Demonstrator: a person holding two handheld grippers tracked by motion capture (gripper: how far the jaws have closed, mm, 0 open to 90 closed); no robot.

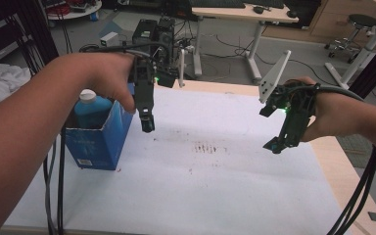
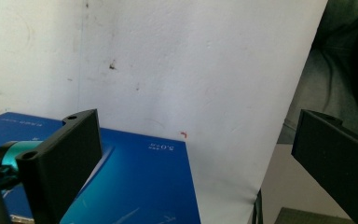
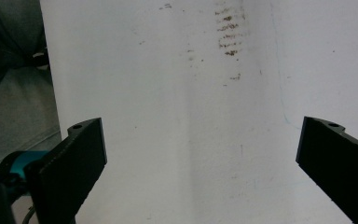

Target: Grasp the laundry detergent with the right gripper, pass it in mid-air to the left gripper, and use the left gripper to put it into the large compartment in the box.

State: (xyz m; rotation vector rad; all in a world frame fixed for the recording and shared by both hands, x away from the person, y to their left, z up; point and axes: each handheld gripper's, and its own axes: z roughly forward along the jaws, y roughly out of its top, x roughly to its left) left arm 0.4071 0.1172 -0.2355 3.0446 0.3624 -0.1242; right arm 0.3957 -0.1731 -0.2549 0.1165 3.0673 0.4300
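White sheet (image 1: 200,186) with brown smudges (image 1: 206,147) over wooden table (image 1: 340,171); stool (image 1: 360,27), desk (image 1: 245,12) behind.

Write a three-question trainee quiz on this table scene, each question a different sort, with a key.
1. True or false: the left tongs grip the bottle.
2. Where does the bottle stand? A) flat on the sheet B) in the blue box C) on the floor
3. Fill in: the right tongs hang over the white ____.

Key
1. False: their jaws stand apart, beside the box, holding nothing.
2. B
3. sheet
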